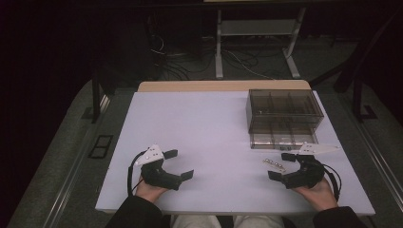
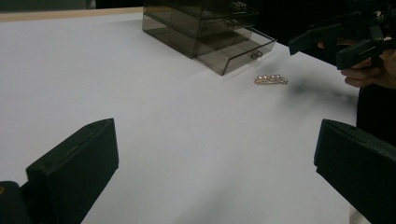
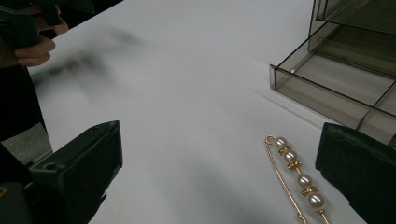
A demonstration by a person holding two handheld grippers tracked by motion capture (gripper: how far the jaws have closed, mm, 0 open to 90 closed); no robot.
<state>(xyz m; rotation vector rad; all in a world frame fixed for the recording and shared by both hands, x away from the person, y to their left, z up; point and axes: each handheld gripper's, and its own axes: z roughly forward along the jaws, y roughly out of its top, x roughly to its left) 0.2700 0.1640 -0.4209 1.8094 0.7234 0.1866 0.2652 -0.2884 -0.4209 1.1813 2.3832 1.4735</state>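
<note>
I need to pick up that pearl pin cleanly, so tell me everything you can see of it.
The pearl pin is a slim gold-coloured safety-pin style brooch carrying four white pearls in a row, parted by small gold rings. It lies flat on the white table, just before the smoky clear drawer box with its bottom drawer pulled out. Nothing touches it; the right gripper sits beside it, jaws open.

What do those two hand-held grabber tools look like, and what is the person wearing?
Each hand holds a black tool: the left gripper and the right gripper. Both have a curved black body that ends in two blocky, flat-faced black jaws. A pale three-cornered plate with small dots sits on top of each, and a black cable loops back from each body. The person wears dark sleeves and light trousers.
</note>
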